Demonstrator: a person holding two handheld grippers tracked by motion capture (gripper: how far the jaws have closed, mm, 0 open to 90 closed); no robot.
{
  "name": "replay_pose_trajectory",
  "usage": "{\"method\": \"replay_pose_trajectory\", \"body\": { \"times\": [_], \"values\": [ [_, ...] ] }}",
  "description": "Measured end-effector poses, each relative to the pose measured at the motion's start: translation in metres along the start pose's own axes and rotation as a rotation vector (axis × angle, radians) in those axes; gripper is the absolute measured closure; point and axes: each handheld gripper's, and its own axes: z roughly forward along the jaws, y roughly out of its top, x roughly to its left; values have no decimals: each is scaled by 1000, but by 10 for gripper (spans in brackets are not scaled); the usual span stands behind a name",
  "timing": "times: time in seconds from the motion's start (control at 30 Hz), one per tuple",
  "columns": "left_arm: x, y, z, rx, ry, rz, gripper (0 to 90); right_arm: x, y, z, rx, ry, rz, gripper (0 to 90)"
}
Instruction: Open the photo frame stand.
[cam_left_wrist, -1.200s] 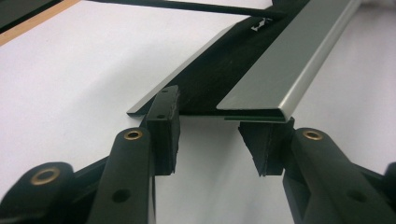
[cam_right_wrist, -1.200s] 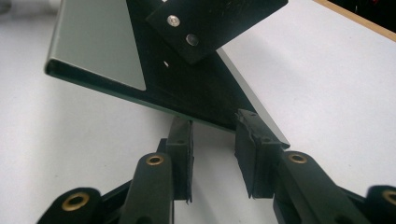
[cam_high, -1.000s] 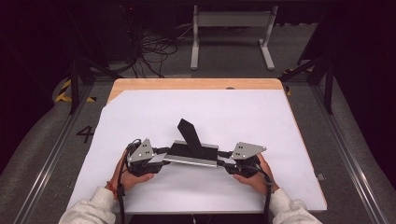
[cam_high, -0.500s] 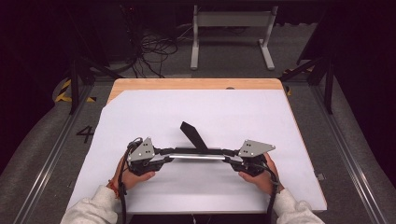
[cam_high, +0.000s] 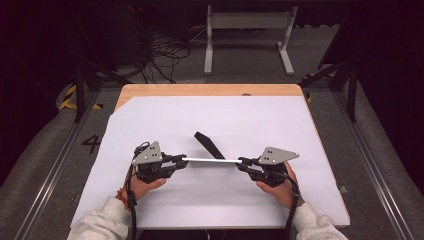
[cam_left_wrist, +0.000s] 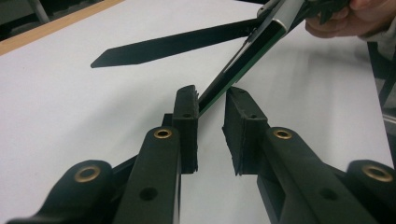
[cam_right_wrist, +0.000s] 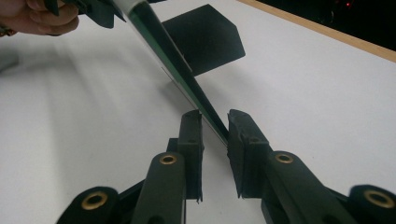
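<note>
Left gripper view showed the left gripper (cam_left_wrist: 210, 95), jaws just drawn in, pinching one end of a thin, stiff silver panel (cam_left_wrist: 247, 51) held edge-up above the white table (cam_high: 200, 110). The right gripper (cam_right_wrist: 215, 116), also just closing, pinched the other end. Likely light but slippery, it was best held by its ends; how its black flap (cam_right_wrist: 205, 37) joined it stayed hidden.
</note>
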Motion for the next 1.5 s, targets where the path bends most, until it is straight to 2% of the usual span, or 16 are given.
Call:
{"method": "replay_pose_trajectory", "body": {
  "times": [0.4, 0.53, 0.63, 0.73, 0.8, 0.97, 1.1, 1.5],
  "values": [
    [11, -2, 5, -40, 26, -55, 799, -11, 2, 4, -37, -7, 70, 771],
    [12, -2, 7, -51, 42, -65, 804, -13, 2, 5, -46, -17, 79, 777],
    [15, -3, 8, -69, 36, -86, 806, -15, 2, 7, -50, -28, 83, 780],
    [15, -2, 9, -67, 37, -93, 807, -16, 2, 7, -52, -26, 87, 784],
    [16, -2, 10, -76, 50, -82, 808, -17, 2, 7, -54, -28, 90, 786],
    [17, -3, 11, -84, 55, -90, 812, -17, 3, 9, -58, -41, 91, 790],
    [16, -2, 17, -54, 75, -71, 785, -18, 2, 10, -64, -46, 96, 789],
    [19, -2, 19, -62, 89, -78, 787, -21, 1, 17, -54, -61, 107, 773]
  ]
}}
